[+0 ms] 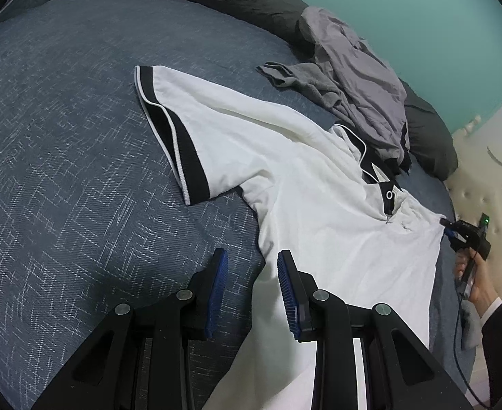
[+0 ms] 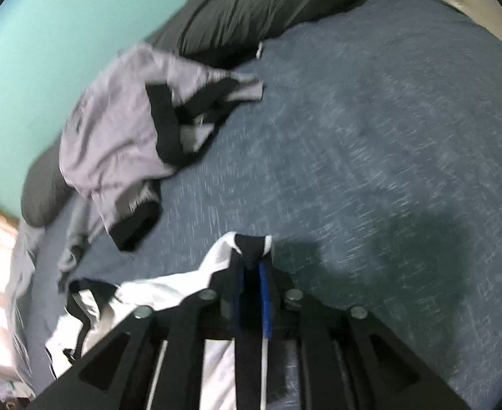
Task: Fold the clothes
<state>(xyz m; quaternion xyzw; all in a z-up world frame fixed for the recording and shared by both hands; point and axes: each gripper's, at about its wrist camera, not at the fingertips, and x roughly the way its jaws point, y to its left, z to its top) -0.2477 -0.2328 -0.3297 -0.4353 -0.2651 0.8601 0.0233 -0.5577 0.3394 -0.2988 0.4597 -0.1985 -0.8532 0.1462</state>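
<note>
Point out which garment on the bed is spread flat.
The white polo shirt with black-trimmed sleeves: it lies spread across the blue bedcover. The grey garments behind it are crumpled in a heap.

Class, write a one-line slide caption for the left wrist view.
Open left tool over white polo shirt spread on the blue bedspread.

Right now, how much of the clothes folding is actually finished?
Hardly any. The white shirt lies spread on the bed, no fold visible. In hand: the right tongs have its black-trimmed sleeve between them; the left tongs stand open at its side. Left: folding it, then the crumpled grey garments.
</note>
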